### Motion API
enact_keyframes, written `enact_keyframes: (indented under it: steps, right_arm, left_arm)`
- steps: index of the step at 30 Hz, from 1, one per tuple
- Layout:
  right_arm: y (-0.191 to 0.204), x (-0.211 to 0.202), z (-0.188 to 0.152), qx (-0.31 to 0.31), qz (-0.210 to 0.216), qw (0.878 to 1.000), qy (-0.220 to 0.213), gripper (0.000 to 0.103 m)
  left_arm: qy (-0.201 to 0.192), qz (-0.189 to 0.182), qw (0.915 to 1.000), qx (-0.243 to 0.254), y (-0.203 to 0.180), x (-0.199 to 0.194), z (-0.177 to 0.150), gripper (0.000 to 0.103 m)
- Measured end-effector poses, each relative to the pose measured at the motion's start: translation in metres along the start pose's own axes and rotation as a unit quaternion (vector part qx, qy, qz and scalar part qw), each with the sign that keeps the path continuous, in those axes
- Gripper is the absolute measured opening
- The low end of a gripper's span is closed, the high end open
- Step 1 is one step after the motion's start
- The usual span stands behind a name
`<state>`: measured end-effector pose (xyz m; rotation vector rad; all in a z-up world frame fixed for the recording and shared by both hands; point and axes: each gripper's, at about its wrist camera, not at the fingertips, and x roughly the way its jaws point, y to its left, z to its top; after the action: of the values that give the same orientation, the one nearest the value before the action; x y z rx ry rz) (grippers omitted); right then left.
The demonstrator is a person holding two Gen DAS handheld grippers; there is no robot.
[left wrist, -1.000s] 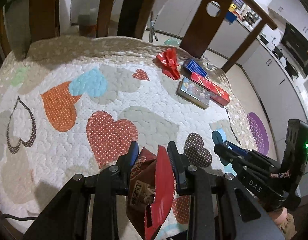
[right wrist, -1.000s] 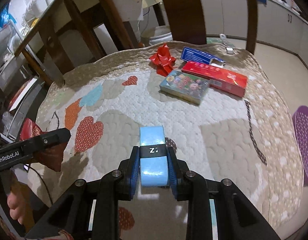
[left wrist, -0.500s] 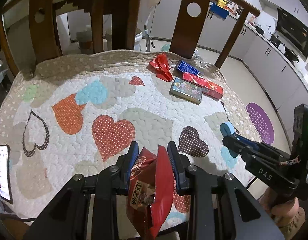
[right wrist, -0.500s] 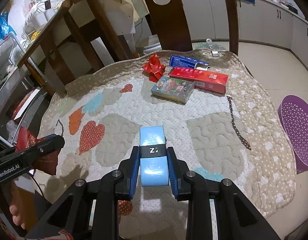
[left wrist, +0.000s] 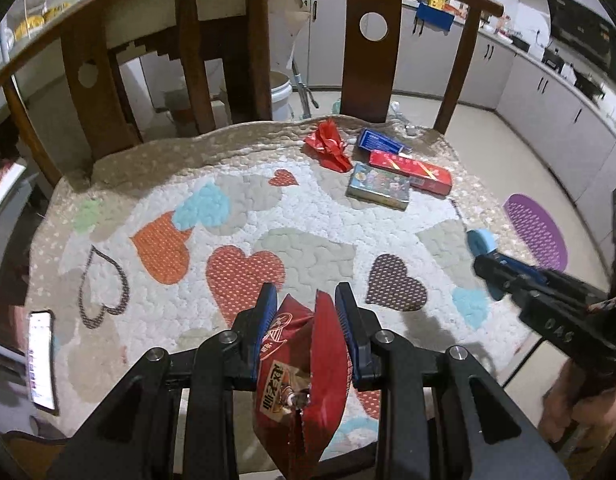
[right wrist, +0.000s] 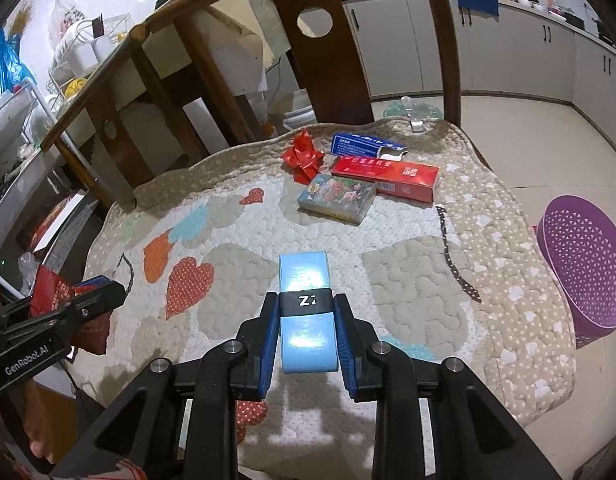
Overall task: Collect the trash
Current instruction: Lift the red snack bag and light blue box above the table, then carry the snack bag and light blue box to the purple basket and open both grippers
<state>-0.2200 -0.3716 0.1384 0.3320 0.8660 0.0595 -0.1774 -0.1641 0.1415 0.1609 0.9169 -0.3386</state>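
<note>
In your left wrist view, your left gripper (left wrist: 306,312) is pinching a torn red snack bag (left wrist: 304,376), which hangs between the two blue pads near the bottom of the picture, above the near edge of the heart quilt (left wrist: 244,216). So that bit of trash is already picked up. Off to the right you can see your right gripper (left wrist: 492,268) poking in with something light blue at its tip. Far across the quilt, a red bow (left wrist: 328,148), a blue box (left wrist: 380,142), a red box (left wrist: 412,168) and a picture box (left wrist: 378,186) lie close together, and nothing is touching them. A phone (left wrist: 42,360) lies at the near left edge. In your right wrist view, your right gripper (right wrist: 308,316) is pressed onto a light blue roll (right wrist: 306,308) with a black band, held up over the quilt (right wrist: 388,240). Your left gripper (right wrist: 104,292) shows at the left with the red snack bag (right wrist: 52,292). The red bow (right wrist: 302,156), blue box (right wrist: 364,146), red box (right wrist: 388,176) and picture box (right wrist: 338,198) are on the far side. A purple basket (right wrist: 580,256) stands on the floor to the right, and I think that is where the trash goes. Both your hands are full but nothing is dropped in yet, so you look about halfway.
</note>
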Motion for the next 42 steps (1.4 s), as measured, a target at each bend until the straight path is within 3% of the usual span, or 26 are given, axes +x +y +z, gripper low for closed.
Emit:
enact_keyframes:
  steps: [10, 27, 42]
  right_arm:
    - [-0.020, -0.006, -0.003, 0.023, -0.009, 1.000, -0.008, 0.029]
    - [-0.074, -0.008, -0.007, 0.080, -0.017, 0.997, -0.017, 0.029]
    - [-0.157, -0.024, -0.015, 0.152, -0.043, 0.987, -0.031, 0.029]
  left_arm:
    - [0.012, 0.039, 0.9986, 0.034, -0.015, 0.011, 0.001, 0.029]
    - [0.034, 0.036, 0.9943, 0.095, -0.066, 0.036, 0.013, 0.029]
    - [0.054, 0.012, 0.9858, 0.158, -0.144, 0.068, 0.030, 0.029]
